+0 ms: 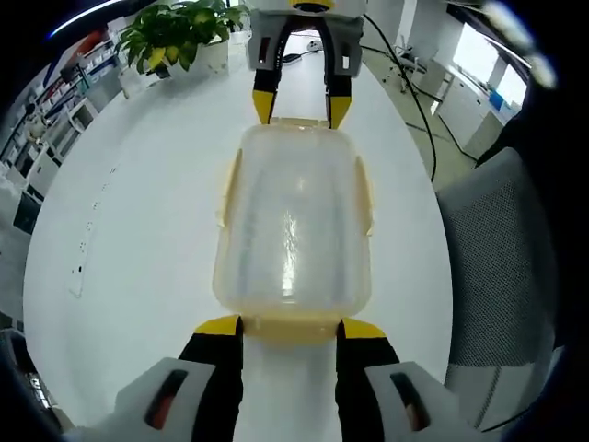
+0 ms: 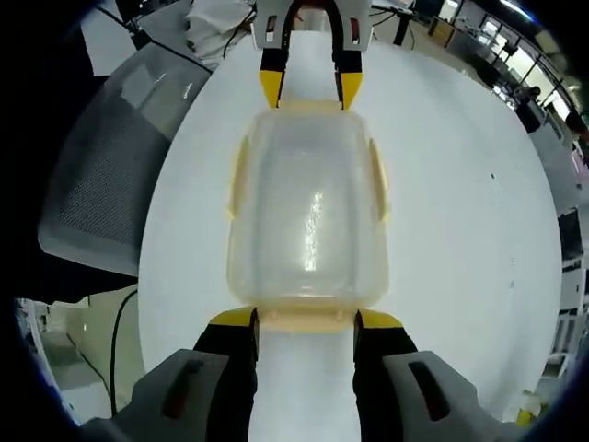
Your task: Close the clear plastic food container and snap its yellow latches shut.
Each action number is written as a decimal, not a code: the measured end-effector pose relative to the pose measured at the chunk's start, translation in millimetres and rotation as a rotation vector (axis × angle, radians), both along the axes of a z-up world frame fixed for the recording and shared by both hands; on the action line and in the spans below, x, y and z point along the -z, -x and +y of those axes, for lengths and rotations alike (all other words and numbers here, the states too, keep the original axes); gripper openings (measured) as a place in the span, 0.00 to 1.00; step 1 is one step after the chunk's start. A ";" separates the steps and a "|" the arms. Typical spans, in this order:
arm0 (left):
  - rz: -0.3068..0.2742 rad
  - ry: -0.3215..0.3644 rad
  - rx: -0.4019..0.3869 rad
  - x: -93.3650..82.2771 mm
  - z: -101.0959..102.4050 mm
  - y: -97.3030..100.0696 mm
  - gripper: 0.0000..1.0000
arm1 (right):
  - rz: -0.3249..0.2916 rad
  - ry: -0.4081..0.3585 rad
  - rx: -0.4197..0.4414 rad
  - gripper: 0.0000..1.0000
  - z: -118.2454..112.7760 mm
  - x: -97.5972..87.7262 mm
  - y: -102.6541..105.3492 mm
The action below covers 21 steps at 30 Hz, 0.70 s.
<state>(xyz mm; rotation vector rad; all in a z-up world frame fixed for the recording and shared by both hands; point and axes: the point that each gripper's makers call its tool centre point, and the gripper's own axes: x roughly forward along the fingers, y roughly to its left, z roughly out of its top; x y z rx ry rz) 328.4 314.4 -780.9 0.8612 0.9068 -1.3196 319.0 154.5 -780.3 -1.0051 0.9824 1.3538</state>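
The clear container (image 1: pixel 293 235) is seen lying on the white table (image 1: pixel 138 230), lid seated, its long axis running straight from one gripper to the other. In the left gripper view, the left gripper (image 1: pixel 291 326) is spread open, its yellow tips touching or just beside the near end latch (image 1: pixel 291 325); the right gripper (image 1: pixel 301 106) is seen at the far end, likewise open. The side latches (image 1: pixel 226 189) are splayed outward, judged unsnapped. In the right gripper view, the same arrangement is mirrored: the right gripper (image 2: pixel 305 319) is open at its near latch (image 2: pixel 306 320). Each end is equally near its own gripper. Open table is available on both long sides; the table edge and a grey chair (image 2: pixel 101 175) lie beyond.
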 end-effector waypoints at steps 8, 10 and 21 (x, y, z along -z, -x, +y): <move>0.015 -0.007 0.001 3.8 3.6 4.2 0.33 | 0.011 -0.016 0.009 0.37 3.5 1.0 5.1; 0.017 -0.002 -0.002 3.6 3.4 4.3 0.33 | 0.006 -0.013 0.007 0.37 3.0 4.8 6.0; 0.000 -0.019 0.006 4.8 -0.4 5.0 0.33 | -0.001 -0.019 0.002 0.38 0.2 10.0 3.8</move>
